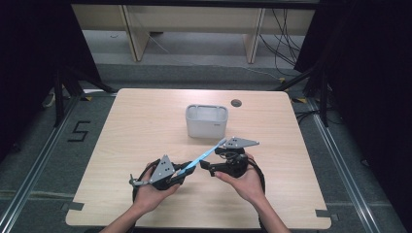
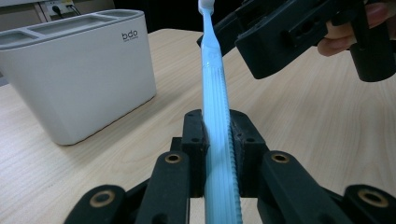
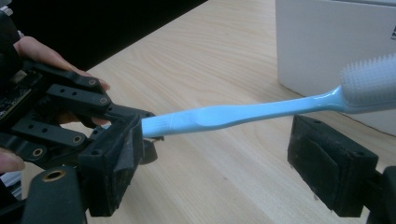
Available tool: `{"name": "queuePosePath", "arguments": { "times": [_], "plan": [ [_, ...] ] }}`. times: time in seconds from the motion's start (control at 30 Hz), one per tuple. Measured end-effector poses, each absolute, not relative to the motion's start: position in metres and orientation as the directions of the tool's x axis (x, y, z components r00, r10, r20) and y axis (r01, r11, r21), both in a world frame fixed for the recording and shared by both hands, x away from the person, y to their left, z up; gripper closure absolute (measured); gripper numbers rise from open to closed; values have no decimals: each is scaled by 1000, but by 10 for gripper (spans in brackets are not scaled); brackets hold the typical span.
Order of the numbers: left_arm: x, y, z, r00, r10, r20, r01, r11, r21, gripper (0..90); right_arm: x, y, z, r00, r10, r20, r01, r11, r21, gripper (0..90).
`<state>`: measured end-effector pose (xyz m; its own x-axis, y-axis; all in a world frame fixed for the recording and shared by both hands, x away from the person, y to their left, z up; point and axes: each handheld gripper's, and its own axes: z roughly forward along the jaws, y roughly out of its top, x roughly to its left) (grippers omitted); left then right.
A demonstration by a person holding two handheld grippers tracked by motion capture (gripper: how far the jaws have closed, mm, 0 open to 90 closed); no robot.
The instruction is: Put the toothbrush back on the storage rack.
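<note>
The jaws of the left gripper (image 2: 215, 128) are clamped on the handle end of a light blue toothbrush (image 2: 215, 116), while the jaws of the right gripper (image 3: 224, 163) stand wide apart with the brush's neck passing above the gap between them, touching neither pad. Nearest the person, both hands hold their grippers low over the wooden surface (image 1: 145, 126), the left gripper (image 1: 180, 177) a little closer to the table's near edge than the right gripper (image 1: 214, 165). The toothbrush (image 1: 203, 157) runs as a slanted line from the left jaws up and away toward the right, its bristled head (image 3: 369, 81) at the far end, close by the right gripper. Beyond it, apart from both, stands the white compartmented holder (image 1: 206, 121), upright and open-topped. A handover looks likely: the right jaws would need to close across the brush's long axis near the neck.
</note>
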<state>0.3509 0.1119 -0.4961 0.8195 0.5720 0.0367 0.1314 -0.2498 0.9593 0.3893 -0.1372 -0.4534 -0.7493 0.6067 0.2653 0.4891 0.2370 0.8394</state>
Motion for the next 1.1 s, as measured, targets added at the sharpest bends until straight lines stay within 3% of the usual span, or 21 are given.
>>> {"name": "queuePosePath", "arguments": {
  "times": [0.63, 1.1],
  "plan": [
    [349, 109, -498, 820, 572, 35, 131, -247, 960, 775, 395, -133, -456, -722, 619, 308, 522, 196, 830, 200],
    [349, 107, -500, 821, 571, 30, 141, -253, 957, 773, 400, -135, -457, -702, 626, 340, 535, 149, 831, 367]
  ]
}}
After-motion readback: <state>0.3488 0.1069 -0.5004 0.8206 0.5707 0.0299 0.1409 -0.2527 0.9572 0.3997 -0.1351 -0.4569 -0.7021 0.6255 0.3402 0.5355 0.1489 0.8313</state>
